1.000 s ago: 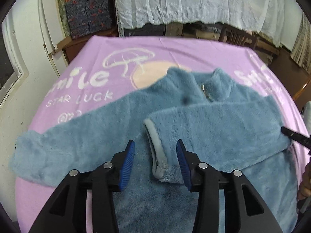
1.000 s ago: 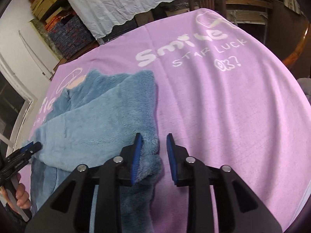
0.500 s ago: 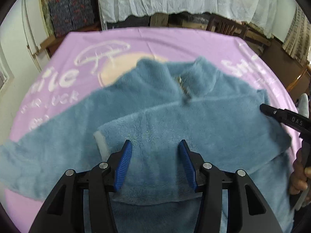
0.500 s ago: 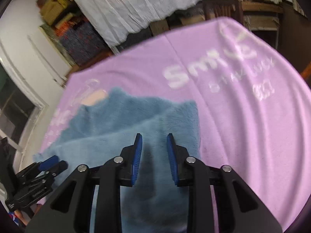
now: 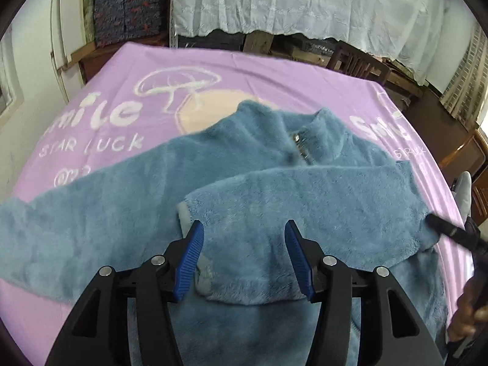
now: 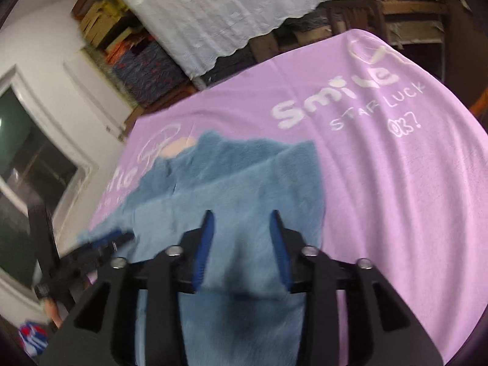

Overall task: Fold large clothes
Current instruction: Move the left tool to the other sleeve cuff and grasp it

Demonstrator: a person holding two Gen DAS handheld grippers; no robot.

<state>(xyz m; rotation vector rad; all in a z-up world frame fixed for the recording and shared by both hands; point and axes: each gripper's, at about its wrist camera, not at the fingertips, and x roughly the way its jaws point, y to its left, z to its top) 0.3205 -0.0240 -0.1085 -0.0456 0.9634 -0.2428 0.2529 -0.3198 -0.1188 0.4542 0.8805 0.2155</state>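
Observation:
A blue fleece jacket (image 5: 274, 158) lies spread on the purple blanket (image 5: 244, 70), collar and zip toward the far side. One sleeve (image 5: 305, 201) is folded across the chest, its grey-lined cuff (image 5: 183, 216) beside my left gripper's left finger. The left gripper (image 5: 243, 225) hovers over that sleeve, jaws opening, pads not pressing the fleece. My right gripper (image 6: 241, 215) hangs above the jacket's folded right side (image 6: 274, 183), jaws opening, with nothing pinched. The other sleeve (image 5: 45, 228) stretches out to the left. Each gripper shows at the edge of the other's view.
The blanket covers a bed with bare purple cloth (image 6: 396, 183) to the jacket's right. White lace drapes (image 5: 305, 3) and stacked patterned boxes (image 5: 128, 9) stand behind, with wooden furniture (image 5: 451, 140) at the right. A person's hand (image 5: 466, 314) holds the right gripper's handle.
The left gripper's jaws widened and moved off the cuff, leaving the sleeve flat across the chest. The right gripper let go of the jacket's edge and lifted, jaws now wide.

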